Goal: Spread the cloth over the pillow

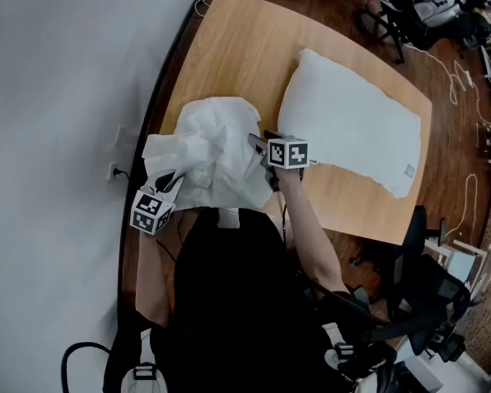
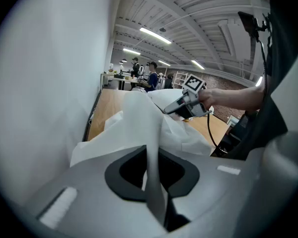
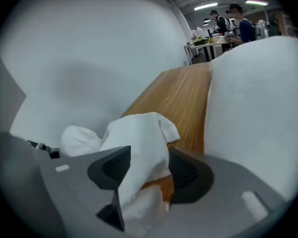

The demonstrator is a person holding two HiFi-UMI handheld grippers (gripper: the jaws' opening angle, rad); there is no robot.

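Observation:
A white cloth lies crumpled on the wooden table, just left of a long white pillow that lies bare. My left gripper is at the cloth's near left corner, shut on a thin fold of the cloth that runs up between its jaws. My right gripper is at the cloth's right side, beside the pillow's near end. Its jaws stand wide, with a bunched fold of cloth between them and bare wood showing beside the right pad. The pillow rises to its right.
A pale wall runs along the table's left edge, with a socket and cable. A black office chair stands at the right near the table's front edge. Cables lie on the floor beyond the far end. People work at distant tables.

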